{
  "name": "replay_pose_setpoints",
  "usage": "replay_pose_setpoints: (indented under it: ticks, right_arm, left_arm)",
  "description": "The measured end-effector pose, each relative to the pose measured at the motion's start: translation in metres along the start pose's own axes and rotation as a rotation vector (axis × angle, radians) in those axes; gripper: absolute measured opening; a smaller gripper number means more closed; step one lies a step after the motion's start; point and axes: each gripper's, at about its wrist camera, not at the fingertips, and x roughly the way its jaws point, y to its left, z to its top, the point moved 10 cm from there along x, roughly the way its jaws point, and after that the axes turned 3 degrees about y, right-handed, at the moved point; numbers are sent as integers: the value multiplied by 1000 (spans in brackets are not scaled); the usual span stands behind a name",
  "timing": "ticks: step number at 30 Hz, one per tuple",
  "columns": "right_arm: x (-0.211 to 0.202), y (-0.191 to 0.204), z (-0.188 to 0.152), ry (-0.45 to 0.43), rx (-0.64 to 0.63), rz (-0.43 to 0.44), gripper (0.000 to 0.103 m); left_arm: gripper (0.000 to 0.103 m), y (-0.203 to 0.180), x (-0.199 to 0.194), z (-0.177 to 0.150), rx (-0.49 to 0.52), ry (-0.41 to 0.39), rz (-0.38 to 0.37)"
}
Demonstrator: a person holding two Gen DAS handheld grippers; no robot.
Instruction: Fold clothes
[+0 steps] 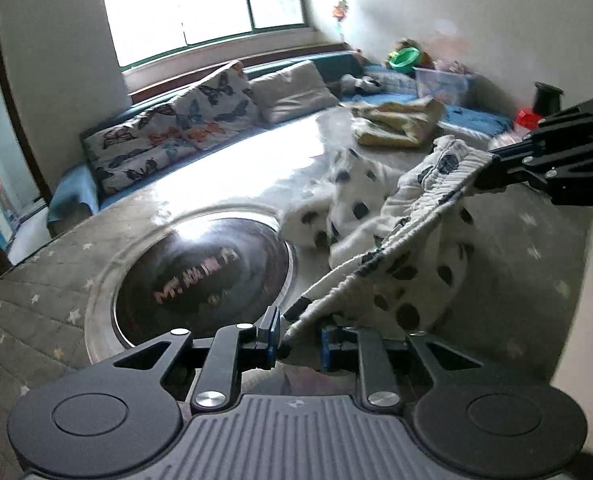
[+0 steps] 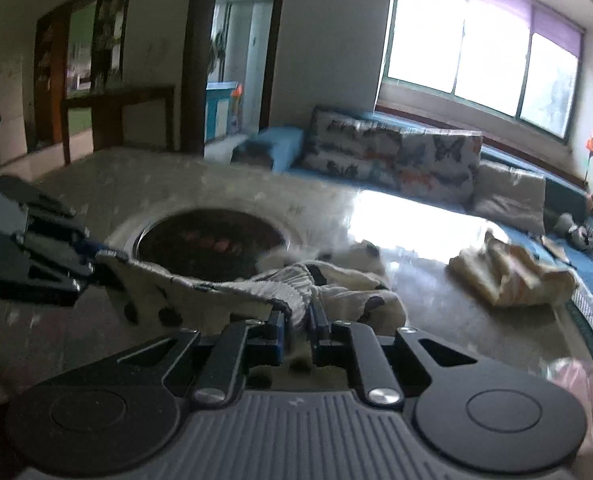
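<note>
A white garment with dark spots (image 1: 396, 216) lies bunched on the table, its ribbed waistband (image 1: 376, 248) stretched in the air between my two grippers. My left gripper (image 1: 298, 340) is shut on one end of the waistband. My right gripper (image 1: 492, 172) shows at the right of the left wrist view, shut on the other end. In the right wrist view the right gripper (image 2: 298, 330) pinches the waistband (image 2: 280, 286), and the left gripper (image 2: 92, 260) holds the garment's far corner at the left.
The table (image 1: 56, 288) has a grey star-patterned cover and a round dark inset (image 1: 200, 276) near the garment. A yellowish cloth pile (image 1: 396, 124) lies further back. A blue sofa with butterfly cushions (image 1: 176, 128) runs behind the table, toys and a bin at its far end.
</note>
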Motion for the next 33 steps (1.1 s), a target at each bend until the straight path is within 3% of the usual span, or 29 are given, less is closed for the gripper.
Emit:
replay_pose_setpoints:
  ticks: [5, 13, 15, 22, 23, 27, 30, 33]
  right_arm:
    - [-3, 15, -37, 127, -9, 23, 11]
    - [3, 27, -74, 210, -33, -1, 15]
    - [4, 30, -84, 231, -39, -6, 19]
    - [18, 33, -94, 236, -98, -38, 23]
    - [20, 32, -96, 238, -97, -39, 23]
    - [26, 28, -90, 240, -72, -17, 16]
    - [34, 33, -66, 198, -69, 5, 14]
    - [43, 41, -35, 141, -73, 28, 12]
  left_arm:
    - [29, -16, -7, -23, 42, 13, -37]
    - [43, -27, -12, -50, 64, 27, -99]
    - [53, -30, -11, -52, 77, 20, -101]
    - [54, -38, 4, -55, 113, -6, -95]
    - [53, -39, 5, -55, 122, -16, -94]
    - [22, -39, 12, -48, 150, -49, -55]
    - [13, -18, 20, -35, 101, -60, 1]
    - [12, 17, 22, -14, 55, -81, 88]
